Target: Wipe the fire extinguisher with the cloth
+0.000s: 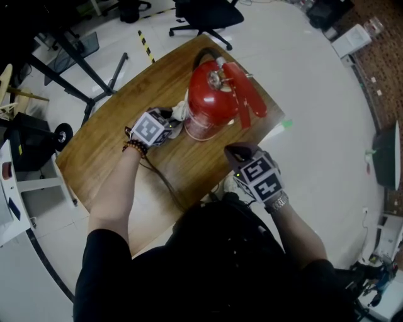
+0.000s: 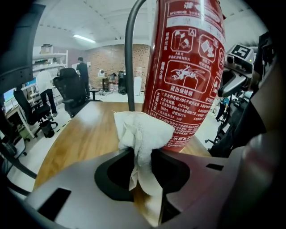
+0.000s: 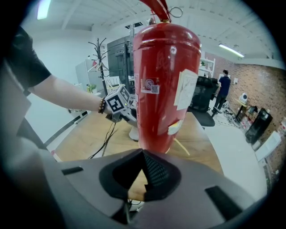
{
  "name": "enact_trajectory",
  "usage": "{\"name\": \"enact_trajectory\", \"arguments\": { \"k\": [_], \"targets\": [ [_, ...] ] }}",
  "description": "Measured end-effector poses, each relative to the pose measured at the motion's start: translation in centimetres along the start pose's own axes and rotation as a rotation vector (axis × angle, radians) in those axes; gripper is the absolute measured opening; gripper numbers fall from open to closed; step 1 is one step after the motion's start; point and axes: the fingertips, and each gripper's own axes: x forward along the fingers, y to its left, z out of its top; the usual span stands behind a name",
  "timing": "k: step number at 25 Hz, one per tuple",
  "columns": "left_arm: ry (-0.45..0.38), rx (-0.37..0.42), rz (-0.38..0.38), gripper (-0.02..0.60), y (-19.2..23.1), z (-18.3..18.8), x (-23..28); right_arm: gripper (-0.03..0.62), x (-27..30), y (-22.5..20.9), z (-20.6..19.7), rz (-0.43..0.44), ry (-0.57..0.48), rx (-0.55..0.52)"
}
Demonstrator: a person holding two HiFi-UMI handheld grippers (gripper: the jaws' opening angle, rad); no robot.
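A red fire extinguisher (image 1: 211,100) stands upright near the middle of the wooden table (image 1: 113,148). My left gripper (image 1: 171,126) is shut on a crumpled white cloth (image 1: 181,112) held against the cylinder's lower left side. In the left gripper view the cloth (image 2: 142,132) bunches out of the jaws right in front of the extinguisher's printed label (image 2: 187,71), beside its black hose (image 2: 129,58). My right gripper (image 1: 237,151) is shut and empty, just in front of the extinguisher's base. In the right gripper view the closed fingertips (image 3: 144,157) point at the red cylinder (image 3: 165,85).
A black cable (image 1: 161,175) trails across the table toward me. A black office chair (image 1: 204,16) stands beyond the far edge, and black stand legs (image 1: 79,78) at the left. People (image 2: 44,87) stand by desks in the distance.
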Motion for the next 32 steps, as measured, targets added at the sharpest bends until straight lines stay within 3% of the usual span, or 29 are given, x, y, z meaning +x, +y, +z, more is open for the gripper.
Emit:
{"name": "enact_trajectory", "arguments": {
  "k": [8, 14, 23, 32],
  "targets": [
    [-0.105, -0.043, 0.082, 0.101, 1.5, 2.0, -6.0, 0.015, -0.5, 0.4, 0.0, 0.005, -0.028, -0.001],
    [-0.238, -0.01, 0.144, 0.101, 2.2, 7.8, -12.6, 0.015, -1.1, 0.9, 0.3, 0.008, -0.042, -0.01],
    [-0.423, 0.164, 0.17, 0.101, -1.0, 19.6, -21.3, 0.015, -2.0, 1.2, 0.8, 0.001, -0.071, -0.022],
    [-0.427, 0.344, 0.204, 0.101, -3.2, 26.5, -24.3, 0.015, -3.0, 0.5, 1.4, -0.012, -0.102, -0.01]
  ]
}}
